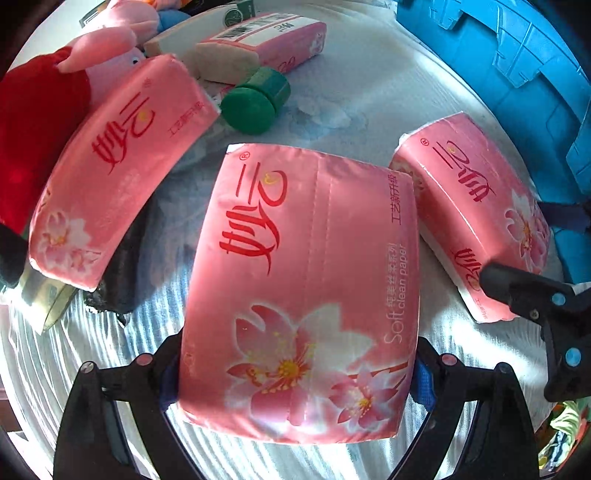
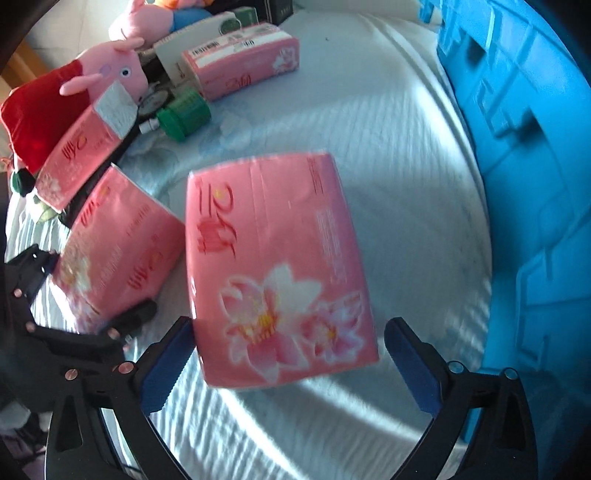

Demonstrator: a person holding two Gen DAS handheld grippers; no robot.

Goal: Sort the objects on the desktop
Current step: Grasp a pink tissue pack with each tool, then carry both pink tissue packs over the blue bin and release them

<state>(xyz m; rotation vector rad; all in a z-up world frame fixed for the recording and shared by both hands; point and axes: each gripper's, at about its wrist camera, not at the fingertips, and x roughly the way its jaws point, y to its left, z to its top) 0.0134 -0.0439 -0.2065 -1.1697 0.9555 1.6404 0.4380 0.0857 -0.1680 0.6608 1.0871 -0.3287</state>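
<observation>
My left gripper (image 1: 297, 369) is shut on a pink tissue pack (image 1: 306, 288), its pads pressed on both sides. That pack also shows at the left of the right wrist view (image 2: 118, 254). My right gripper (image 2: 288, 365) is open around a second pink tissue pack (image 2: 277, 273); the left pad touches it and there is a gap at the right pad. This pack shows in the left wrist view (image 1: 476, 210) with one right fingertip (image 1: 495, 277) by it. A third pack (image 1: 114, 181) leans at the left and another pack (image 1: 266, 44) lies at the back.
A blue plastic crate (image 2: 524, 184) stands along the right side. A green-capped jar (image 1: 255, 103) lies on its side at the back. A pink pig plush in a red dress (image 1: 48, 110) and boxes (image 2: 207, 33) crowd the back left. A white-blue cloth (image 2: 388, 147) covers the surface.
</observation>
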